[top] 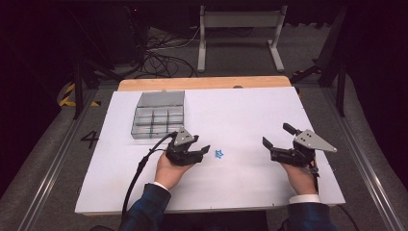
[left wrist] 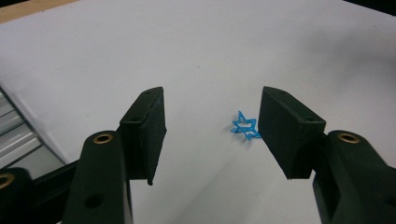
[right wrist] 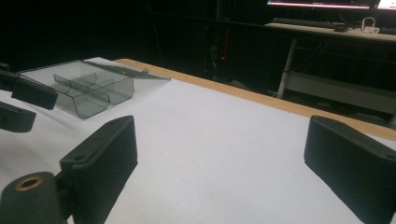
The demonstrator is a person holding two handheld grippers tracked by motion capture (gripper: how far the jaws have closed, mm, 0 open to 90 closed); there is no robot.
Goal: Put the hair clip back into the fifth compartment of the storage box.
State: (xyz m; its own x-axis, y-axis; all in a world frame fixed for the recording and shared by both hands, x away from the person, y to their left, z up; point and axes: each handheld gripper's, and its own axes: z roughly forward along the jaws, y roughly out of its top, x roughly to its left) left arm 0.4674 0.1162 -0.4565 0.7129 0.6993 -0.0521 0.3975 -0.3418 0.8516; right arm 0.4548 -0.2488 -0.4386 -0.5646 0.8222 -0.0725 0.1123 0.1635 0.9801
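A small blue star-shaped piece [top: 219, 154] lies flat on the white table top [top: 240, 115]. My left gripper [top: 204, 153] is low over the table just left of it, jaws pointing toward it. In the left gripper view the star [left wrist: 243, 125] lies ahead, close to the right jaw and partly hidden behind it, and the gripper [left wrist: 212, 100] is open with nothing between the pads. My right gripper [top: 276, 135] hovers at the right side of the table, open and holding nothing; its jaws [right wrist: 219, 135] frame bare white surface.
A clear grey compartment box [top: 159, 115] with its lid folded back stands at the table's far left; it also appears in the right gripper view [right wrist: 88, 91]. A wooden strip [top: 202, 83] runs along the far edge. Cables and a metal frame [top: 240, 29] lie beyond.
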